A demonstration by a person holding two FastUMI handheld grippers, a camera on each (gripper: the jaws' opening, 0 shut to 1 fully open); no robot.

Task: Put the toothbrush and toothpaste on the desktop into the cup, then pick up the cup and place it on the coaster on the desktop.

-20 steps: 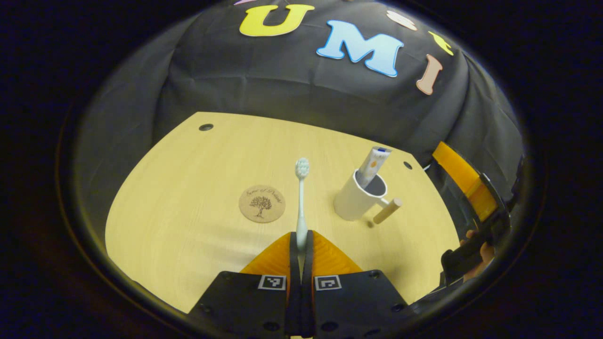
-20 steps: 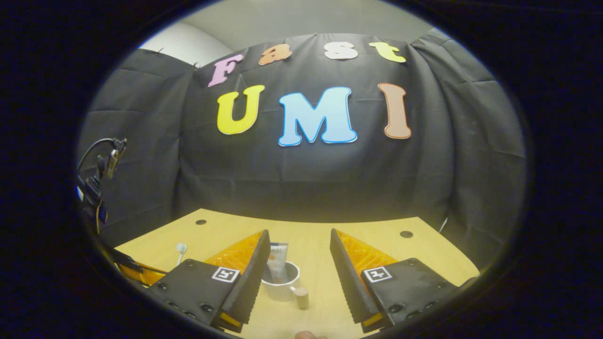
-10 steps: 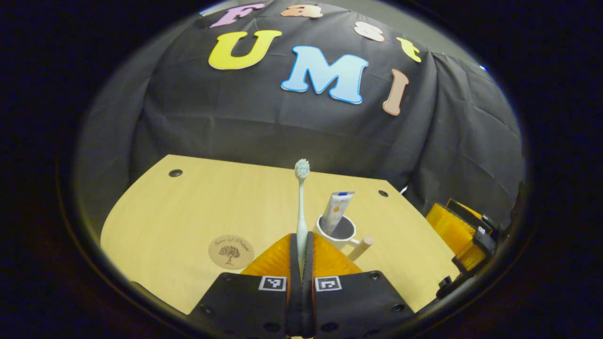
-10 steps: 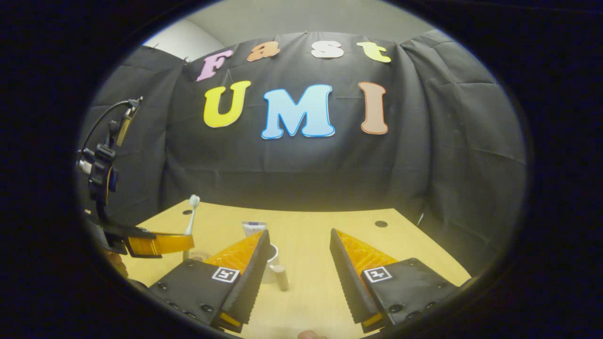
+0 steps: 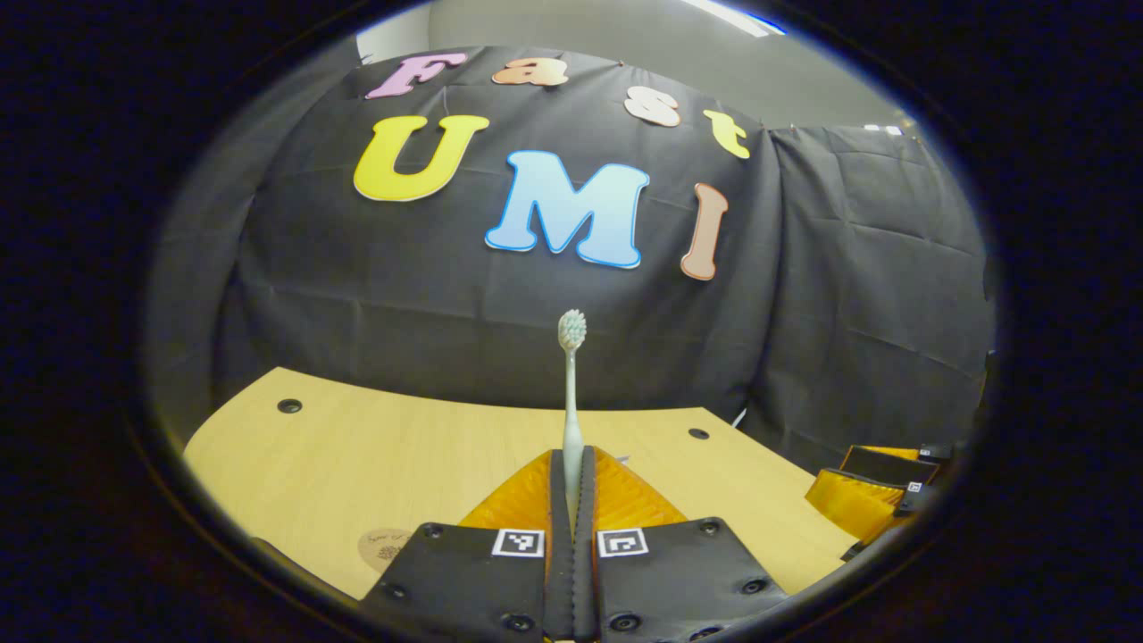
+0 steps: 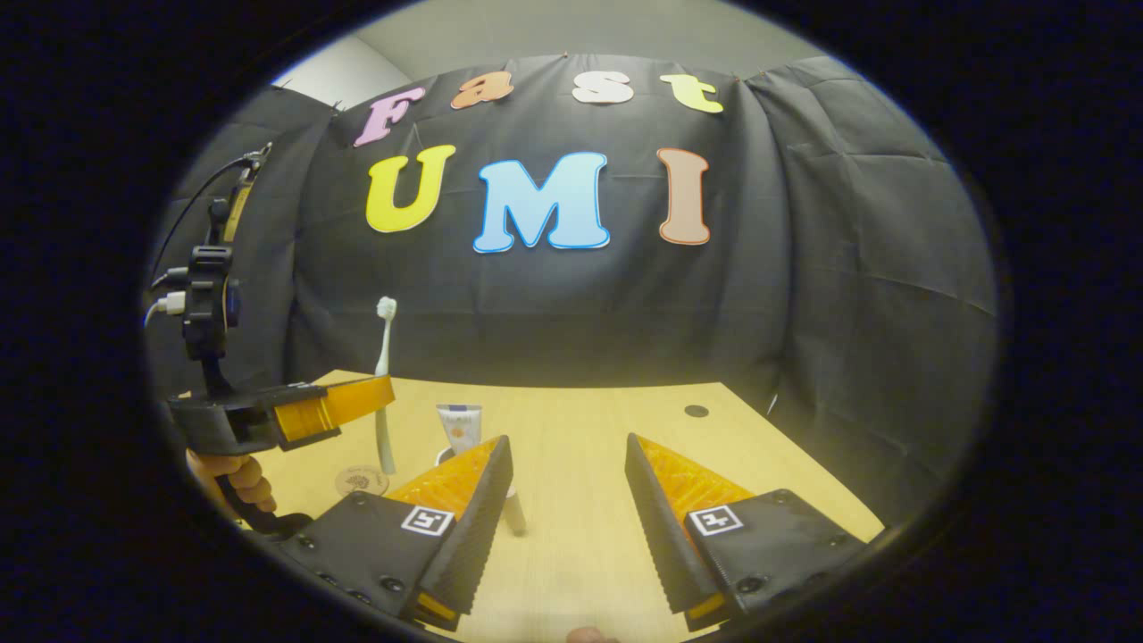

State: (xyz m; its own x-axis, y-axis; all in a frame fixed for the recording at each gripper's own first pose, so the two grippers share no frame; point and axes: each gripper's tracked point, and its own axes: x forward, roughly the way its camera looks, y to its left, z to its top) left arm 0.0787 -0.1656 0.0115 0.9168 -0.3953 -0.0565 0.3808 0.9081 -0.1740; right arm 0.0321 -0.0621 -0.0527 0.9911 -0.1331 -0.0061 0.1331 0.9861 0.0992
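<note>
My left gripper (image 5: 571,457) is shut on a pale toothbrush (image 5: 571,375), which stands upright with its bristled head on top. In the right gripper view the same gripper (image 6: 379,391) hangs above the desk's left part, and the toothbrush (image 6: 385,344) in it sits a little left of the toothpaste tube (image 6: 458,427). The tube stands in the white cup, which is mostly hidden behind one finger; its wooden handle (image 6: 514,518) shows. A round coaster (image 6: 362,480) lies left of the cup, below the brush. My right gripper (image 6: 567,466) is open and holds nothing.
The wooden desk (image 5: 402,438) has round cable holes near its back edge (image 5: 288,405). The coaster's edge (image 5: 384,545) peeks out beside my left fingers. A hand (image 6: 234,480) holds the left gripper's grip. Black cloth walls close in behind and to the right.
My left gripper has tilted upward with the toothbrush, which now stands upright, and has moved towards the cup, now hidden below its fingers. The right gripper stayed open and shifted slightly.
</note>
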